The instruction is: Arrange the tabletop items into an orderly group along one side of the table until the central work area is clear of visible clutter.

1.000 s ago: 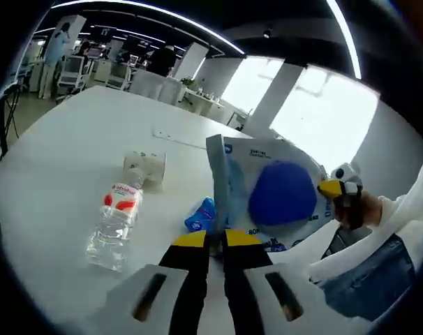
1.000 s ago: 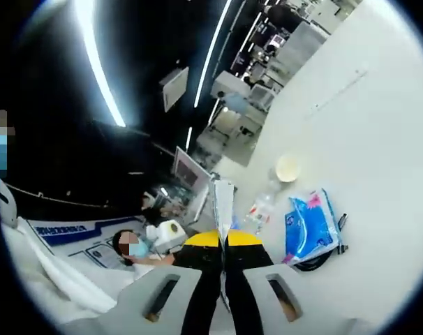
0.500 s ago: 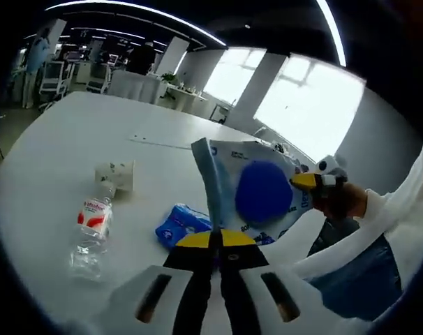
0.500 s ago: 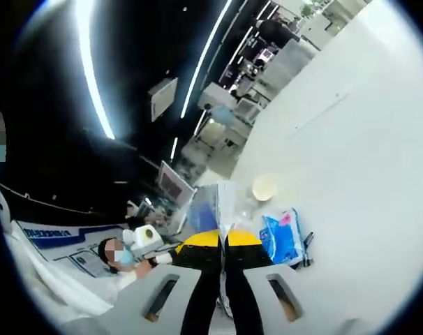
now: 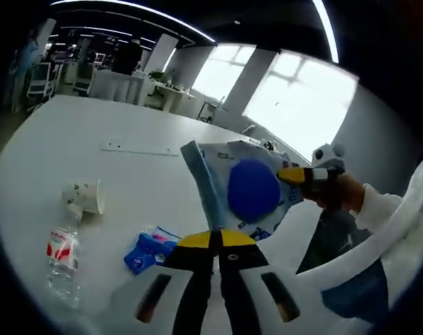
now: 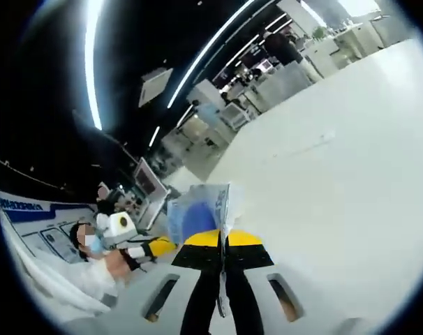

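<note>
Fingers both pinch blue-white pouch (image 5: 246, 192) | L view: bottle (image 5: 61, 262), cup (image 5: 86, 199), tissue pack (image 5: 150, 249)

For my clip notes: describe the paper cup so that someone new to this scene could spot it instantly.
In the left gripper view, look at the white table, towards its left part. The paper cup lies on its side there, just above the clear water bottle. Unlike the red-labelled bottle and the blue packet, it is white and short.
</note>
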Demonstrator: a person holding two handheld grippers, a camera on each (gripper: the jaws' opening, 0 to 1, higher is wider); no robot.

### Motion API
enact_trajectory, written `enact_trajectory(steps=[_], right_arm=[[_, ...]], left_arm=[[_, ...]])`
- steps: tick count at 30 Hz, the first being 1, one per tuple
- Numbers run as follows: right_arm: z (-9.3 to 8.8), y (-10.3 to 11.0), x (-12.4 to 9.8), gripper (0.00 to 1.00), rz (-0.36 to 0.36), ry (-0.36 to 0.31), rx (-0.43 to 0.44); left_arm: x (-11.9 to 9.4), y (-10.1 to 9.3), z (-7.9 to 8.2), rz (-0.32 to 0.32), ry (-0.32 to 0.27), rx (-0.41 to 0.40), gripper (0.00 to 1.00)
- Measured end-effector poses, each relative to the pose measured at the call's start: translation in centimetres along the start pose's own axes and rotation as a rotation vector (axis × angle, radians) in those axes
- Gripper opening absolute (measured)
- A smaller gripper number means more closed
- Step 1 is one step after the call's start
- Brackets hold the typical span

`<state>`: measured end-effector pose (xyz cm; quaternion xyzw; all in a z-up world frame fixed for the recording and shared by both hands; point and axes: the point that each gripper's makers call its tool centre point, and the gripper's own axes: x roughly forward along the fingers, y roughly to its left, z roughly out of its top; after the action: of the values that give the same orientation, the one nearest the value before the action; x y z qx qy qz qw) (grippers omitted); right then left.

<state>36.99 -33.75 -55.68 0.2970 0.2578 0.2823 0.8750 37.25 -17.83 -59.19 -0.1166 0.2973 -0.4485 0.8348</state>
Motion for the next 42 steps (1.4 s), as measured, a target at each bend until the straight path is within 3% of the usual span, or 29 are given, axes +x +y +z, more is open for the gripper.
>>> enact_trajectory(steps=[5,9,13,22,27,35,42], right_arm=[[1.9,-0.3,-0.6,0.00,-0.019,0.018,-0.036],[4.0,-0.1,-1.2,0.00,-0.029,0.025,-0.112],[4.8,-0.9,-1.6,0.00,-0.062,0.050,-0.175],[6.2,-2.4,-1.8,0.00,-0.111,0.050,-0.178],[7.1,-2.6,-1.5,0.00,-0.116,0.039,-0.162],[7.3,-3.9,0.0,0.00,-0.115,0.056,-0.159],[6.5,-6.9,1.8,0.00,-0.138,0.116,-0.158]], left_arm=[[0.5,-0.9,2.1,-0.031,-0.029,0.010,0.00],[1.5,-1.5,3.6,-0.040,-0.037,0.026,0.00],[2.5,-2.1,4.8,-0.046,-0.026,0.065,0.00],[4.4,-2.4,7.0,-0.030,0.003,0.147,0.00],[5.2,-1.9,8.3,-0.005,0.008,0.143,0.00],[6.0,-0.8,8.1,0.031,0.046,0.165,0.00],[7.8,0.9,6.9,0.074,0.097,0.162,0.00]])
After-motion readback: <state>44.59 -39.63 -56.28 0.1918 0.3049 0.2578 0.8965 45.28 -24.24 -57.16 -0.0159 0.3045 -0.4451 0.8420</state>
